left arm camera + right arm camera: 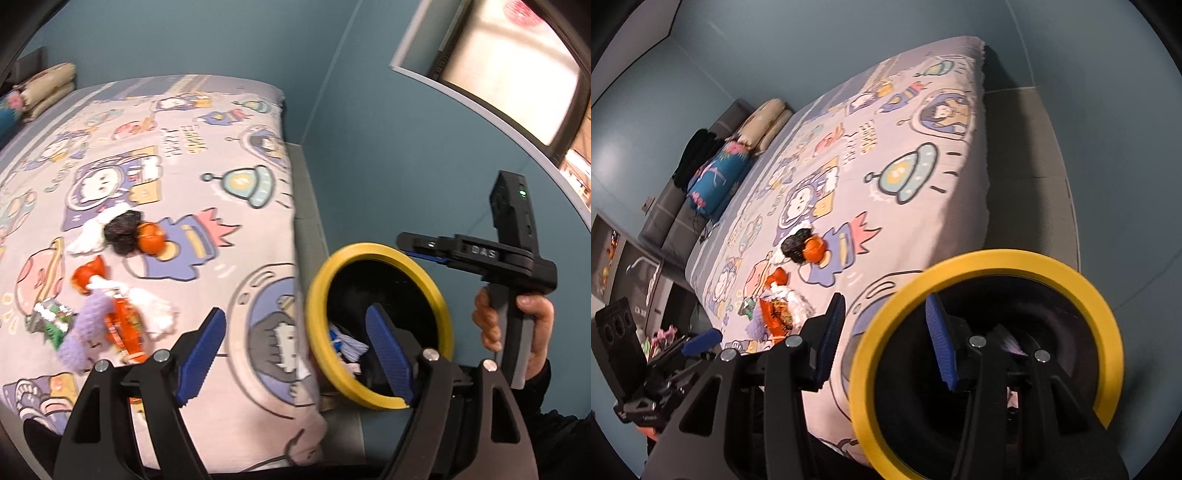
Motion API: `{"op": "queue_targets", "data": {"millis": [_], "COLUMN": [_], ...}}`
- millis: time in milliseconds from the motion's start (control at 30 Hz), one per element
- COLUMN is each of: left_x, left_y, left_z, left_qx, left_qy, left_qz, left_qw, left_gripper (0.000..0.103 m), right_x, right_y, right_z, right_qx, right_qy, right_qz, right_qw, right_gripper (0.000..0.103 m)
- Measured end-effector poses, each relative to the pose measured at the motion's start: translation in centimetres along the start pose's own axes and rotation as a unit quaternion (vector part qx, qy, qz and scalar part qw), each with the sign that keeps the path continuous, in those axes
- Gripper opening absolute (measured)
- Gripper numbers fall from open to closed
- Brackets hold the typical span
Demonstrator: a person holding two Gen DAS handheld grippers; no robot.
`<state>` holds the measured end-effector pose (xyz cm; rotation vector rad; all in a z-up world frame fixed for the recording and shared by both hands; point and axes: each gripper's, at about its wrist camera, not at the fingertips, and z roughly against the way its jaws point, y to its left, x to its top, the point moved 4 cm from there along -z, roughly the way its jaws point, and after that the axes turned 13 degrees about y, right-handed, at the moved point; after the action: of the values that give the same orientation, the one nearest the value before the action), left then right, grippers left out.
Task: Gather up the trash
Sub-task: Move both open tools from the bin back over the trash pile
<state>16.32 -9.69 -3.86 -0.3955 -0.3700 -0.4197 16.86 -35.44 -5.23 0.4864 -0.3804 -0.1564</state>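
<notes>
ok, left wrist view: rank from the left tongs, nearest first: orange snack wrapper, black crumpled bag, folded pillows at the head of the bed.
1. orange snack wrapper: on the bedspread, just beyond the left tongs' left finger, in the near pile.
2. black crumpled bag: mid-bed, beside an orange ball-like piece.
3. folded pillows: far top-left corner, at the head of the bed.

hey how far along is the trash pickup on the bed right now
Partly done. Some scraps already lie inside the yellow-rimmed bin beside the bed. Neither the left tongs nor the right tongs hold anything; both stand open. Left to collect: the black and orange wads and the wrapper pile on the bedspread.
</notes>
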Motion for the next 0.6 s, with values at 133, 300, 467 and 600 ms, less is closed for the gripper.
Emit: {"op": "queue_targets", "data": {"millis": [133,300,467,600], "left_x": [-0.1,-0.5,-1.0,-1.5], "left_y": [2.5,6.7,10.4,13.2], "left_z": [1.0,2.4,3.5,4.1], "left_qx": [0.02,0.046,0.073,0.083], "left_qy": [-0.007,-0.014,-0.019,-0.021], "left_qz": [0.022,0.063,0.097,0.126], "left_qw": [0.9995,0.9968,0.9925,0.9883], "left_gripper": [0.077,0.077,0.077,0.078], "right_x": [0.4,0.9,1.4,1.8], "right_y": [2.6,5.4,8.4,10.8], "right_z": [-1.2,-2.9,-5.0,-6.8], "right_qx": [0.002,0.003,0.003,0.002], "right_qy": [0.012,0.029,0.048,0.064], "right_qz": [0.029,0.06,0.09,0.115], "right_qw": [0.999,0.998,0.995,0.991], "right_gripper": [0.046,0.046,0.046,0.046]}}
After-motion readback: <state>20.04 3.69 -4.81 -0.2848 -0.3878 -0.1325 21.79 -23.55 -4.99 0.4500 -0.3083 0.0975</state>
